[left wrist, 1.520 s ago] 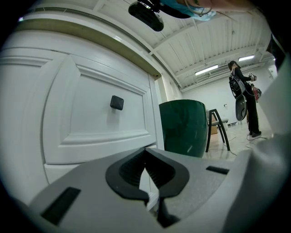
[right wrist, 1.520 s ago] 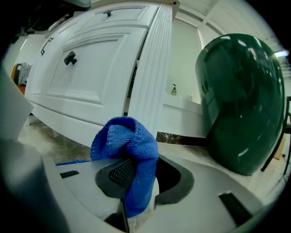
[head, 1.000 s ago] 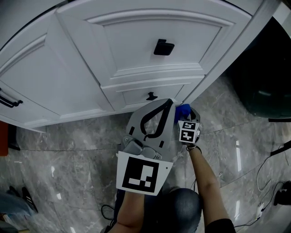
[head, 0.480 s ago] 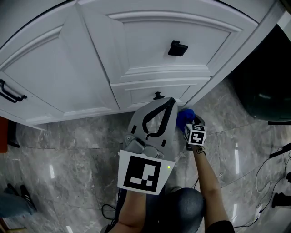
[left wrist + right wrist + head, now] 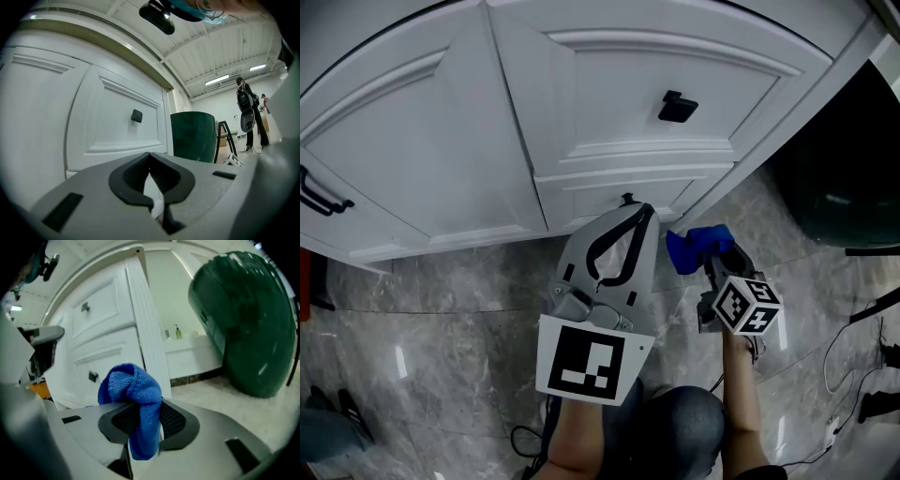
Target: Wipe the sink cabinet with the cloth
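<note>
The white sink cabinet (image 5: 609,84) fills the top of the head view, with a black knob (image 5: 678,106) on its right door and a smaller knob (image 5: 628,199) on the low panel. A bunched blue cloth (image 5: 698,246) is clamped in my right gripper (image 5: 712,255), which hangs over the floor just right of the cabinet's lower corner, clear of the wood. In the right gripper view the cloth (image 5: 132,386) spills up out of the jaws of that gripper (image 5: 149,404). My left gripper (image 5: 643,210) is shut and empty, its tip close below the small knob; its jaws (image 5: 149,154) meet at the tip.
A dark green rounded object (image 5: 839,178) stands right of the cabinet (image 5: 108,126) on the grey marble floor (image 5: 441,300). A black bar handle (image 5: 319,197) sits on the far-left door. Cables (image 5: 862,375) lie at the lower right. A person (image 5: 246,112) stands far off.
My right gripper has drawn back to the right, away from the cabinet's base, carrying the cloth with it. The left gripper has stayed roughly where it was.
</note>
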Motion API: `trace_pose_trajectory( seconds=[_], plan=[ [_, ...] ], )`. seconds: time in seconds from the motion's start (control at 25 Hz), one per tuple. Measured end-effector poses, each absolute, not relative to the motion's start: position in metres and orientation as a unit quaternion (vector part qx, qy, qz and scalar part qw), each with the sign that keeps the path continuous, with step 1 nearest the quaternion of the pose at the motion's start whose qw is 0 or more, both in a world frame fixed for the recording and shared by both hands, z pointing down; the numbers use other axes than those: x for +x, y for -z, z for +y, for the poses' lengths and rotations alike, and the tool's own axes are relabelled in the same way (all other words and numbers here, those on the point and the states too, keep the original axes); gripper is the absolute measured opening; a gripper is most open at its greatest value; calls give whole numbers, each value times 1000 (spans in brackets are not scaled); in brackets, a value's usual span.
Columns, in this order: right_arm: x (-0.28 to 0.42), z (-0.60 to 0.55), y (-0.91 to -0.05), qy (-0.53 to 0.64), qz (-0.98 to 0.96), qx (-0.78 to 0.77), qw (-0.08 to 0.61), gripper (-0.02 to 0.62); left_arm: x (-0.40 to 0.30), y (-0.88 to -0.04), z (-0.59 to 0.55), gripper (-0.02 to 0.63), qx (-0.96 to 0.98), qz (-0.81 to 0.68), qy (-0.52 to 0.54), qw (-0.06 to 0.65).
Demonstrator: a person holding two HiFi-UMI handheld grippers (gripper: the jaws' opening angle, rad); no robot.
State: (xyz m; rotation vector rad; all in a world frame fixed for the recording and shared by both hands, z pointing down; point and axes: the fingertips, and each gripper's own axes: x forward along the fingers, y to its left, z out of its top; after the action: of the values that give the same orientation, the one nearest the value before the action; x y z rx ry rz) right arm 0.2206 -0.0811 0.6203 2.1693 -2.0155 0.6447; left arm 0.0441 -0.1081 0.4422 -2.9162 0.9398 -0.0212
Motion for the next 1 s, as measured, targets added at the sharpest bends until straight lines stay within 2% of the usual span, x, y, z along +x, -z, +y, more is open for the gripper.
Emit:
trace_pose_trajectory(
  seconds=[0.2, 0.4, 0.6, 0.84, 1.0],
  plan=[
    [174, -103, -504, -59, -722, 689, 19, 114, 38, -441, -109, 0, -947, 318, 14, 44],
    [136, -101, -480, 20, -748, 662, 31, 114, 43, -446, -107, 0, -945, 321, 34, 53],
    [131, -92, -474, -17, -759, 651, -3, 114, 61, -459, -104, 0, -943, 308, 91, 85],
    [141, -54, -435, -109, -735, 669, -30, 114, 98, -415, -80, 0, -964, 245, 101, 23],
    [157, -36, -381, -143, -710, 689, -5, 114, 103, -362, -49, 0, -963, 240, 121, -14]
  ],
)
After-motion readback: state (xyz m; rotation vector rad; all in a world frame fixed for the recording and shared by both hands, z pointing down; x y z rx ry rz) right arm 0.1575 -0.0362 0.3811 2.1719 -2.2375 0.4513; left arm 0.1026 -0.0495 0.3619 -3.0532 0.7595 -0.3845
